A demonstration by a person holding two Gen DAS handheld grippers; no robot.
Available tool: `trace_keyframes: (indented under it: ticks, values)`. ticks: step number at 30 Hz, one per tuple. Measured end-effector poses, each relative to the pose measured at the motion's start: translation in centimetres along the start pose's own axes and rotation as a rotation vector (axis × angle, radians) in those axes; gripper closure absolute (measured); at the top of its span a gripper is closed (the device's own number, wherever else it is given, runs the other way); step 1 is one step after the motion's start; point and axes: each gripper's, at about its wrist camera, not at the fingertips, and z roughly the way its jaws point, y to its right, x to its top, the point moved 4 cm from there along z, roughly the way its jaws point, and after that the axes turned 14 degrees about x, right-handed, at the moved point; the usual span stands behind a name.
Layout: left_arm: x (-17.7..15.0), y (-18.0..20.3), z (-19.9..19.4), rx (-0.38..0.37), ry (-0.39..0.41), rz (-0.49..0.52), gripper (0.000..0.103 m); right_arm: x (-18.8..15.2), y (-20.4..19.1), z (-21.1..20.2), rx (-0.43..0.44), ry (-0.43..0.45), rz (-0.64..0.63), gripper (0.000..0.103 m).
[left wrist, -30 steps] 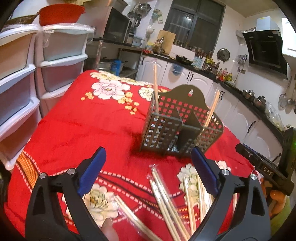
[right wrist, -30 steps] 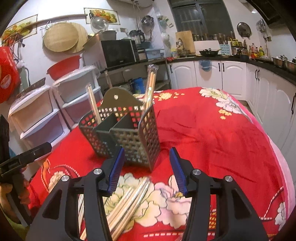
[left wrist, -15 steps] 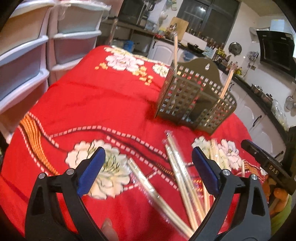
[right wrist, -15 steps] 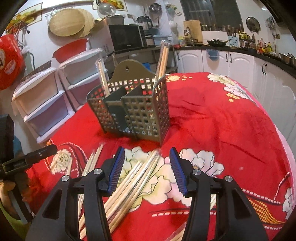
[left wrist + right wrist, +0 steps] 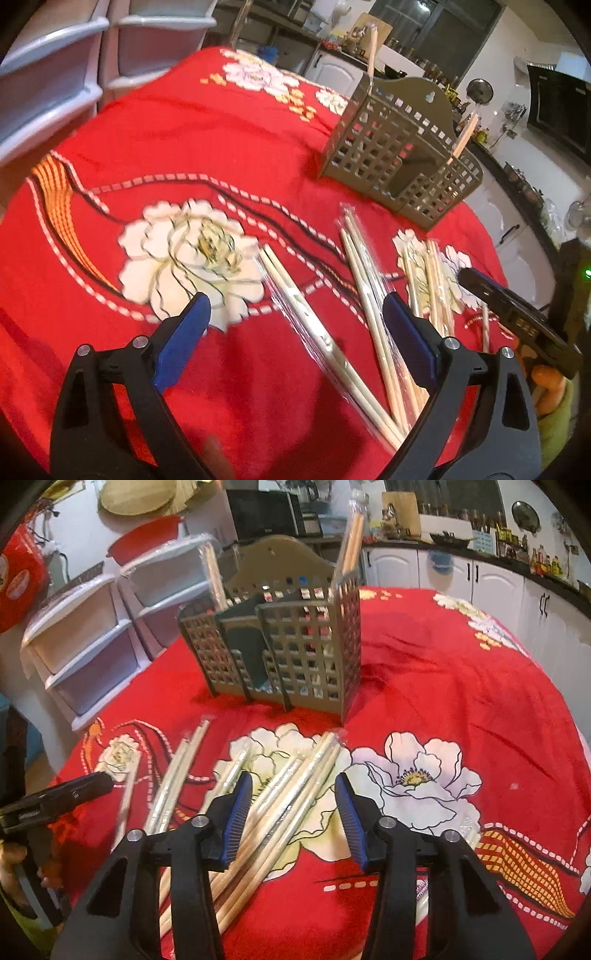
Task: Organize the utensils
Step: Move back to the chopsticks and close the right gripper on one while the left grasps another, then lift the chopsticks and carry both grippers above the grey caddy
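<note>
Chopsticks [image 5: 291, 794] lie wrapped between the open, just-narrowing right claw [image 5: 293, 814]; it should close on one pair squarely, while the left claw [image 5: 295, 332] gapes empty

No text, label or number is clear enough to read.

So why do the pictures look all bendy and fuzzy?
Left wrist view: the fisheye lens bends the drawers near the edge, the corners go black, and the wrapped chopsticks look smeared. Right wrist view: the same bending curves the cabinets, the chopsticks near the jaws are a bit blurry, but the holder looks sharp.
</note>
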Motion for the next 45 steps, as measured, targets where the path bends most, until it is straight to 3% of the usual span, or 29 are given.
trace_keyframes:
  ticks: [4,6,17,31,38,40,45]
  values:
    - [-0.7,0.2,0.1,-0.003,-0.002,0.007,0.029,0.4,0.6,1.3,0.005,-0.026,0.017,0.071]
    - [-0.8,0.3,0.2,-0.013,-0.011,0.002,0.047,0.6,0.6,1.8,0.008,-0.035,0.019,0.072]
    - [0.4,0.1,2.1,0.009,-0.015,-0.02,0.072,2.1,1.7,4.1,-0.025,-0.06,0.046,0.073]
    - [1.8,0.1,3.2,0.005,-0.01,-0.027,0.073,3.8,2.8,6.4,-0.028,-0.081,0.084,0.079]
    - [2.5,0.1,3.7,0.003,-0.015,-0.031,0.073,4.5,4.5,6.6,-0.004,-0.067,0.177,0.09]
    - [2.7,0.1,3.8,0.008,-0.017,-0.031,0.076,4.6,4.6,6.6,-0.007,-0.068,0.173,0.093]
    - [3.4,0.1,4.3,0.012,-0.027,-0.028,0.095,4.9,4.6,5.8,0.018,-0.052,0.178,0.094]
